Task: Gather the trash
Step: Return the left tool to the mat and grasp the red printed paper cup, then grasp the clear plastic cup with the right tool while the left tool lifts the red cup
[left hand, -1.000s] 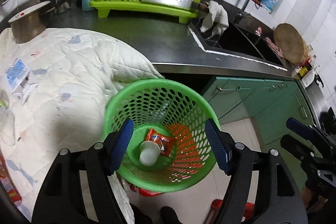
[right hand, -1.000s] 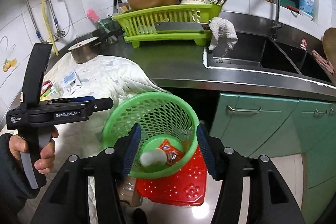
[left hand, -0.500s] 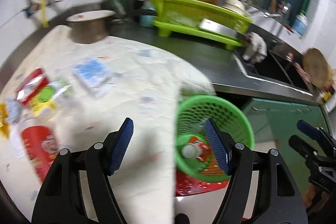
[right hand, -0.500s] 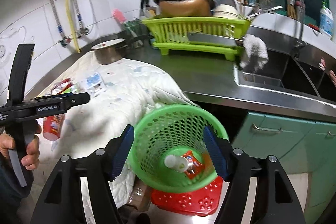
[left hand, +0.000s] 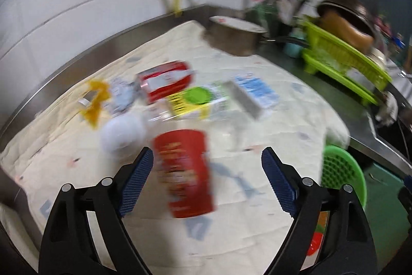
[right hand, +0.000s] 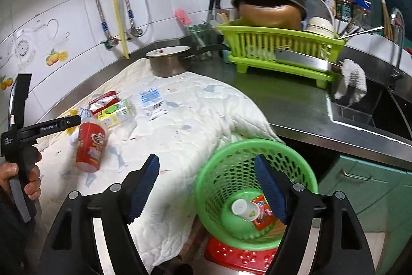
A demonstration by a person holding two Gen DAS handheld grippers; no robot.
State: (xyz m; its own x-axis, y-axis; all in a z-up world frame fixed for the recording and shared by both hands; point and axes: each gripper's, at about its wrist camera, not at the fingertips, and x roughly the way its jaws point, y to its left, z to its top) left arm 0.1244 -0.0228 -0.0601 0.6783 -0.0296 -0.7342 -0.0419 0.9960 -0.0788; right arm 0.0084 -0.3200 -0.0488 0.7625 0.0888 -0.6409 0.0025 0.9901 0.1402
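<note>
Jaws on both tools stand wide apart and grasp nothing: the left gripper faces the trash on the quilt that covers the counter, and the right gripper hangs by the green basket off the counter's edge. Straight ahead of the left jaws stands a red cup, upside down as far as the right view shows, nearer the left finger than the right. The left view is smeared by motion, so the exact gap is hard to tell. Behind the cup lie a white lump, a yellow wrapper, a red packet, a green-and-yellow carton and a blue-and-white packet, all close together. The basket sits on a red stool and already holds a white cup and an orange packet. The step in hand looks like reaching for the next piece, most likely the red cup, with much of the trash not yet collected. Next, the left jaws need to centre on the cup, go forward until its wall lies between the fingers, and close gently, since a thin cup may crush or tip. Then it must be carried well to the right and dropped over the basket's rim. The right gripper, empty, could take one of the flat packets instead.
</note>
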